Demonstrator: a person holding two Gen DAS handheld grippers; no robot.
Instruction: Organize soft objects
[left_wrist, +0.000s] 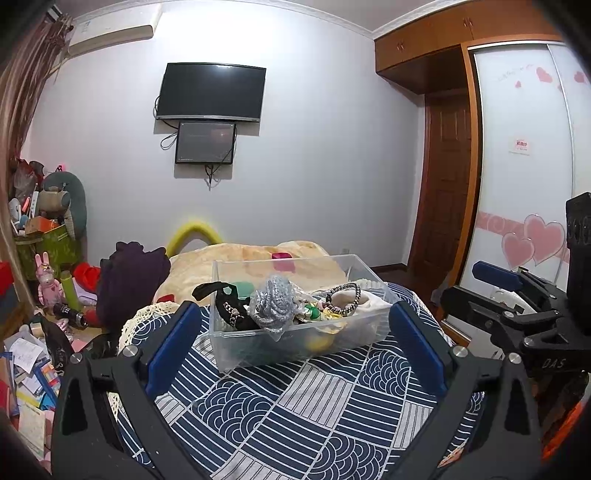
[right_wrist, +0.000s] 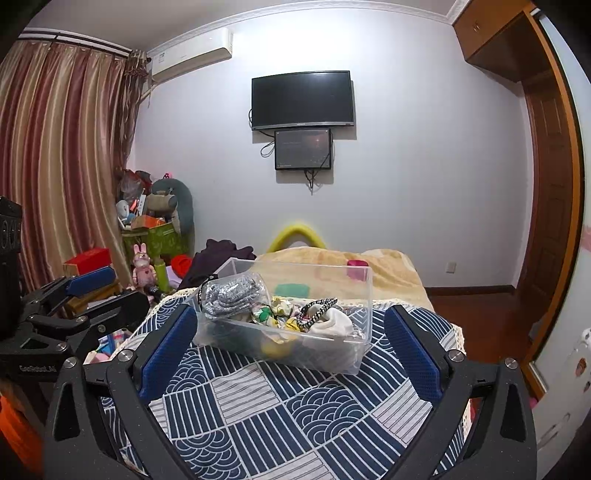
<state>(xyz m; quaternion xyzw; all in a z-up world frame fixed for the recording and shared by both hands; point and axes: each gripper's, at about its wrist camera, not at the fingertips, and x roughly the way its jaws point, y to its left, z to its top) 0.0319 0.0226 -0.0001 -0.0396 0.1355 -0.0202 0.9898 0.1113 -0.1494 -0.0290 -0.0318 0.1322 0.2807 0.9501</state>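
Jaws of both the left gripper (left_wrist: 295, 347) and the right gripper (right_wrist: 290, 350) stand wide apart and grip nothing, hovering above the navy-and-white patterned bedspread (left_wrist: 295, 406). Ahead of both, on that bedspread, sits a clear rectangular plastic box (left_wrist: 299, 343) filled with soft things: a grey knitted bundle in a plastic bag (left_wrist: 273, 299), a black strap (left_wrist: 221, 291), a black-and-white braided ring (left_wrist: 343, 299) and a cream cloth (right_wrist: 336, 321).
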